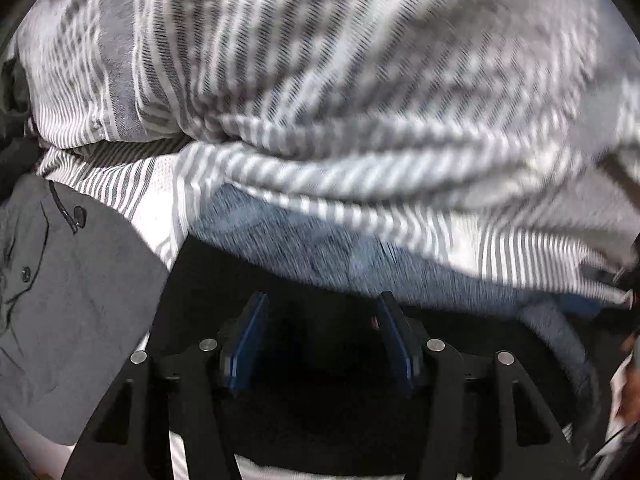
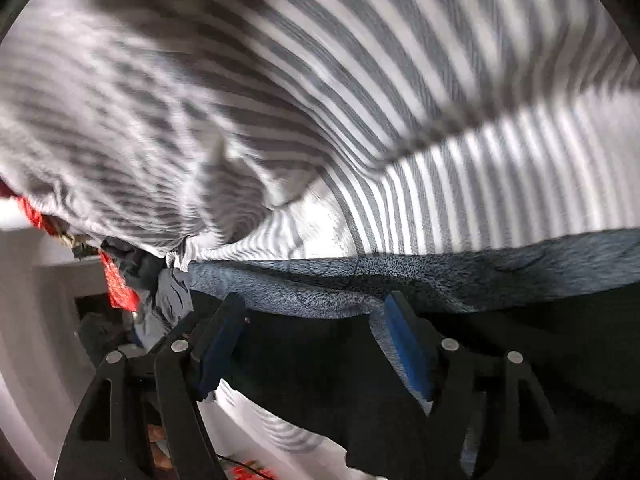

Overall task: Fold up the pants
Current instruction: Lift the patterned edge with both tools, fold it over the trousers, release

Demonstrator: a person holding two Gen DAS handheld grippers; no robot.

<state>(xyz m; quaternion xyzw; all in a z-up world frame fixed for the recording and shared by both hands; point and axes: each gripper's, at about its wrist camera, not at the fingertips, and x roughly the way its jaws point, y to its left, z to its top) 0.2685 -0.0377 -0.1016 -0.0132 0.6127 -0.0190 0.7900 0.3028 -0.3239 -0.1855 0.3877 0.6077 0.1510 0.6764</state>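
Black pants (image 1: 208,272) fill the bottom of the left wrist view as dark, nearly featureless cloth. My left gripper (image 1: 322,300) points down at them, its blue pads (image 1: 248,340) well apart and pressing on nothing. In the right wrist view the same black pants (image 2: 320,380) spread under and between the fingers of my right gripper (image 2: 316,304). That gripper stands open too, wider, and its right pad (image 2: 408,352) is clear of the cloth. A blue-grey heathered cloth (image 1: 320,248) (image 2: 440,276) lies just beyond both sets of fingertips.
A grey-and-white striped sheet (image 1: 320,80) (image 2: 440,200), rumpled, covers the bed behind. A grey garment with a drawstring and a button (image 1: 80,300) lies to the left. Red cloth (image 2: 120,284) and other clothes are piled by white furniture (image 2: 40,280) at the left.
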